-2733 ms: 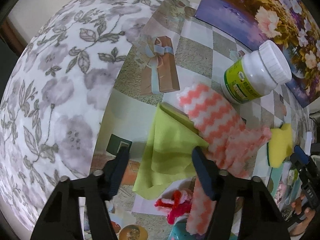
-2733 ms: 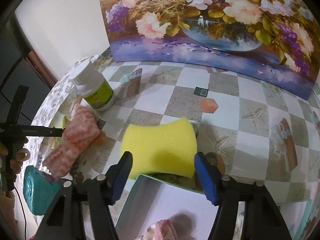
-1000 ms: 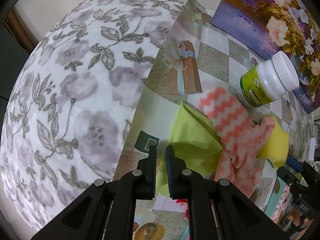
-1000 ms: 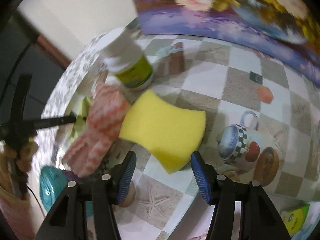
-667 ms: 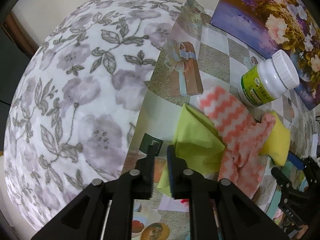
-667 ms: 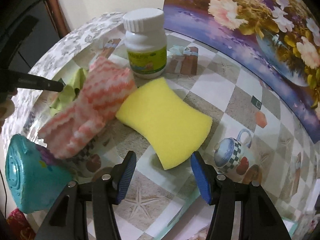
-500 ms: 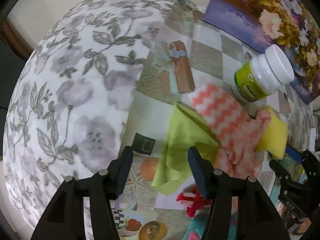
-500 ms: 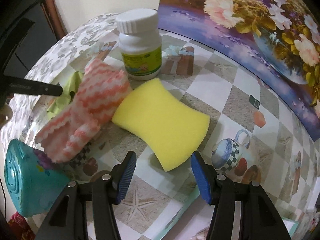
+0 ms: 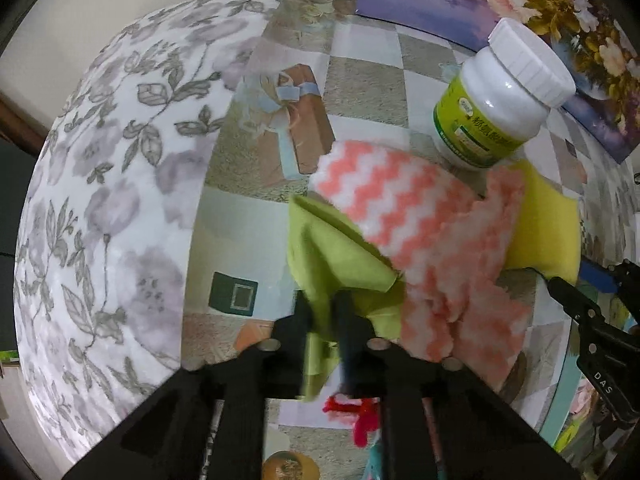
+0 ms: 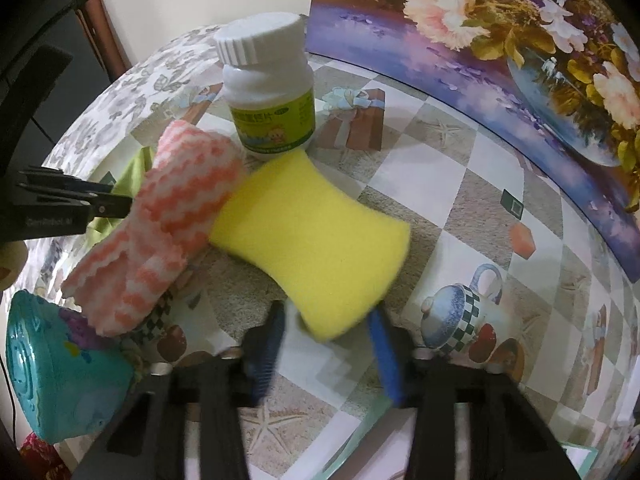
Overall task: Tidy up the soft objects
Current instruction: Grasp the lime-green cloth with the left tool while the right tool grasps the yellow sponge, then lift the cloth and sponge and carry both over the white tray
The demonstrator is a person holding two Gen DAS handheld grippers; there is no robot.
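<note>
A green cloth [image 9: 340, 252] lies on the table, partly under a pink-and-white zigzag cloth [image 9: 412, 216]. My left gripper [image 9: 325, 312] is shut on the near edge of the green cloth. A yellow sponge [image 10: 316, 240] lies beside the zigzag cloth [image 10: 168, 220] and touches it. My right gripper [image 10: 328, 332] has its jaws closing on the near end of the sponge; whether they grip it is unclear. The sponge also shows in the left wrist view [image 9: 548, 232], with the green cloth in the right wrist view [image 10: 132, 176].
A white bottle with a green label [image 10: 268, 88] stands behind the cloths. A flower painting [image 10: 500, 28] leans at the back. A teal container [image 10: 56, 376] sits at the near left. A red fuzzy item [image 9: 360, 416] lies near my left gripper. The table edge curves on the left.
My left gripper opened half a second ago and has now closed on the green cloth's edge. My right gripper's jaws have narrowed around the sponge's near end.
</note>
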